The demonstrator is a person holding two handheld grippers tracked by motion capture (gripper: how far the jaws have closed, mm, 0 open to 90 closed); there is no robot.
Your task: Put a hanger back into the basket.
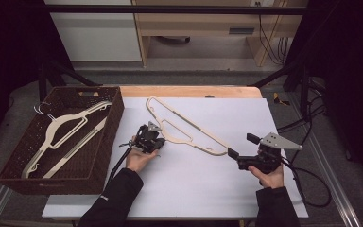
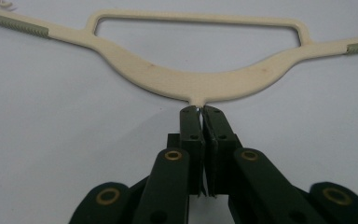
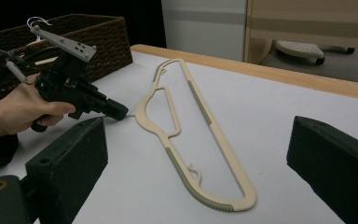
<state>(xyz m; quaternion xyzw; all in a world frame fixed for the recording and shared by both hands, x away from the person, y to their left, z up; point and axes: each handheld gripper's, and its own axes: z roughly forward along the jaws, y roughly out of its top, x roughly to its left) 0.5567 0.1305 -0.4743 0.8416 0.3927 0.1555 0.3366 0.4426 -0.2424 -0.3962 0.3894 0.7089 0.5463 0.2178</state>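
Left gripper view, left tongs (image 2: 200,111) clamped on hanger (image 2: 200,84) hook stub, right tongs (image 3: 205,158) wide (empty)

Both sleeves (image 1: 118,198) black. Left gripper (image 2: 200,112): black jaws, brass-coloured pivot rivets, small screws. Right gripper (image 1: 238,146): black, with grey three-cornered plate (image 1: 280,141) on top, black cable (image 1: 312,189) trailing.

lab/test bench: white-topped table (image 1: 189,189) on a metal frame, black curtains either side of it, light wood desk (image 1: 203,23) and loose cables (image 1: 279,47) behind it, wicker basket (image 1: 108,137) on its left edge
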